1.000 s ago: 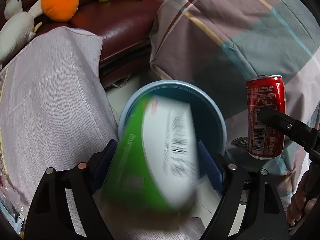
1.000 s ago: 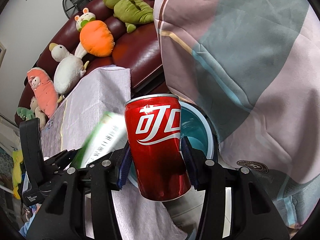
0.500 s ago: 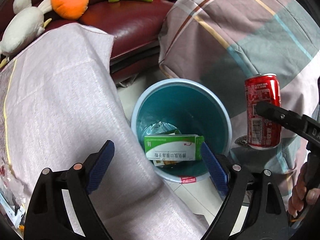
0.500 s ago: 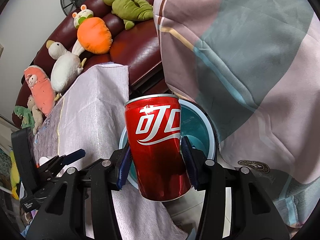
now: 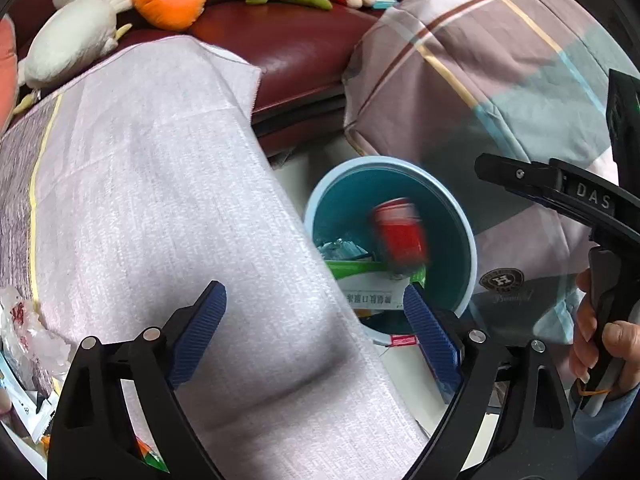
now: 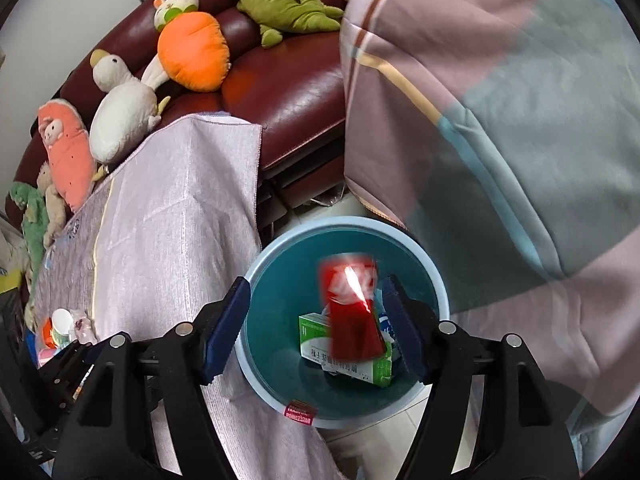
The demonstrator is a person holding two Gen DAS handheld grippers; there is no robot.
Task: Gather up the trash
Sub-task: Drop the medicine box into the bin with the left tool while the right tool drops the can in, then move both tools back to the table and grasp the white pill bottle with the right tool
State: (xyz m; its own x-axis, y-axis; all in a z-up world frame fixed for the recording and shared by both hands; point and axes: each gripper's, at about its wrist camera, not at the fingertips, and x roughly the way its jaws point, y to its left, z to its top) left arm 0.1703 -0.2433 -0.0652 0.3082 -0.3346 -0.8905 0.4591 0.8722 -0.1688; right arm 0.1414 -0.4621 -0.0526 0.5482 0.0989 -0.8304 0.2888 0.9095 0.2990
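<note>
A red soda can (image 6: 352, 308), blurred, drops free into the blue trash bin (image 6: 344, 222) on the floor. My right gripper (image 6: 316, 286) hangs above the bin with its jaws opening and neither pad touching the can. A green and white box (image 6: 316, 332) lies at the bottom of the bin. In the left wrist view the can (image 5: 400, 236) is inside the bin (image 5: 472, 240), just above the box (image 5: 368, 292). My left gripper (image 5: 312, 296) stands open with nothing between its fingers, over the edge of the cloth-covered table (image 5: 160, 200). The right gripper's frame (image 5: 560, 192) and a hand (image 5: 608, 340) are at the right.
A dark red sofa (image 6: 280, 96) with several plush toys runs along the back. A plaid blanket (image 6: 500, 100) hangs right of the bin. Plastic wrappers (image 5: 24, 328) and small cups (image 6: 60, 320) lie on the table at the far left.
The green box fell from my left gripper into the bin. My right gripper, shut on the can until now, has let it go and it falls in. My left gripper shifted left over the cloth.
</note>
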